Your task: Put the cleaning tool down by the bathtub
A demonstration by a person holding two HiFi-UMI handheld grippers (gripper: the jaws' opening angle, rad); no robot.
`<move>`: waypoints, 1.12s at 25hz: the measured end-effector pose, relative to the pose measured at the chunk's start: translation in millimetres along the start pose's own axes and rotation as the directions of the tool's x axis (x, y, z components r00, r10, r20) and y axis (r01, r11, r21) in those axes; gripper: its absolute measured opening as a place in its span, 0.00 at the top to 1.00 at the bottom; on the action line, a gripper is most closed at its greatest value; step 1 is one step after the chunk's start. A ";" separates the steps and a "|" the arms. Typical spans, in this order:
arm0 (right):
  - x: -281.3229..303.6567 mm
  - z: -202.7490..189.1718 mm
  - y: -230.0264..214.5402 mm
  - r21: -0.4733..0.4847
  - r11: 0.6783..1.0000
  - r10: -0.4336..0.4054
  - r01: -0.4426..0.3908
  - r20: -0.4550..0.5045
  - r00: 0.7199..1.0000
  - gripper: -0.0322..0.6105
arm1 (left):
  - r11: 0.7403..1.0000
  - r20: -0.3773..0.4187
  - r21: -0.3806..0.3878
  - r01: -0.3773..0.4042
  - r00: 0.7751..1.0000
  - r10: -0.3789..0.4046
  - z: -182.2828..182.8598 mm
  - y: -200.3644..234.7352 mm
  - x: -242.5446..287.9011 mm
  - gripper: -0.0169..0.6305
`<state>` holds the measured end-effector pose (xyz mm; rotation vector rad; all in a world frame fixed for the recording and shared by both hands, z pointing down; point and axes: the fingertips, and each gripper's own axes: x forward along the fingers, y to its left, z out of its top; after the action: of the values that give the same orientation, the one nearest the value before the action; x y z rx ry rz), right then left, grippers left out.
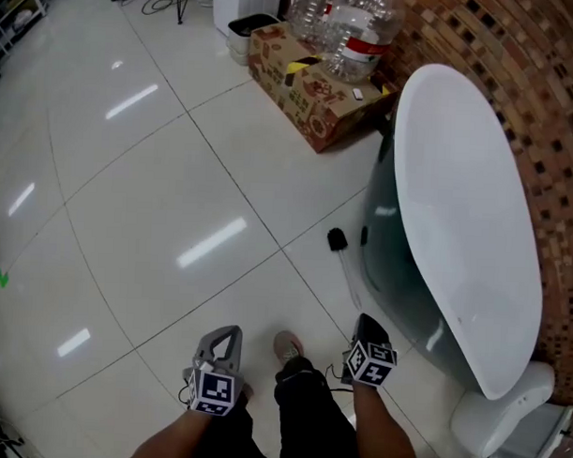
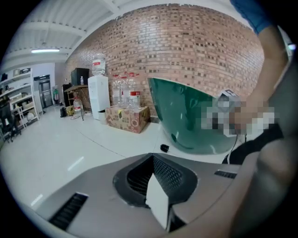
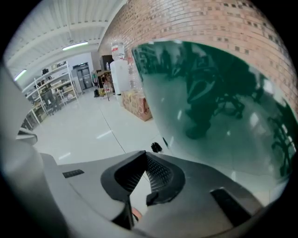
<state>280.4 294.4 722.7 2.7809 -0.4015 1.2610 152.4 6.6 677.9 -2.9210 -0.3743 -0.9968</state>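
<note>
While both claws hang close in front of the person's legs, neither one carries anything. The left gripper has its jaws pressed tip to tip, and the right gripper is pinched narrow the same way, with only floor showing through the gap behind its tips. A shoe stands between them on the glossy tiled floor.

Just beyond the right gripper lies the cleaning brush, flat on the floor at the foot of the bathtub, just beside its dark green outer wall. Its clear handle points back toward the person and its black bristle head points away. The task looks done to me.

If it had to be picked up again, I judge it light and stiff. The smooth handle could slip between pads, so a firm pinch about midway along it would suit better than the soft bristles, which would give.

Farther along the tub's far end sits a printed cardboard box against the brick wall, with large water bottles behind it.
</note>
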 end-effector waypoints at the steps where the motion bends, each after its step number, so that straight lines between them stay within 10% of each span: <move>1: -22.5 12.9 1.7 0.014 1.000 0.010 -0.010 0.012 1.000 0.91 | 1.000 0.018 -0.018 -0.002 1.000 0.002 24.3 -2.9 -15.4 0.97; 8: -168.7 78.7 42.6 -0.021 0.986 0.169 -0.168 0.015 0.986 0.91 | 0.995 0.137 -0.035 0.089 0.987 -0.084 182.0 -55.9 -120.8 0.97; 18: -321.3 142.6 39.4 -0.025 0.982 0.187 -0.185 0.126 0.974 0.91 | 0.961 0.205 -0.096 0.258 0.950 -0.235 278.2 -129.7 -205.5 0.97; 28: -561.7 187.1 48.4 0.123 0.982 0.073 -0.143 0.453 0.889 0.91 | 0.855 0.223 0.161 0.493 0.826 -0.518 364.2 -222.8 -325.5 0.97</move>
<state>50.1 335.2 176.8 3.2167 -0.5089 0.6721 68.5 191.8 181.1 -2.9193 -1.2290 -0.5868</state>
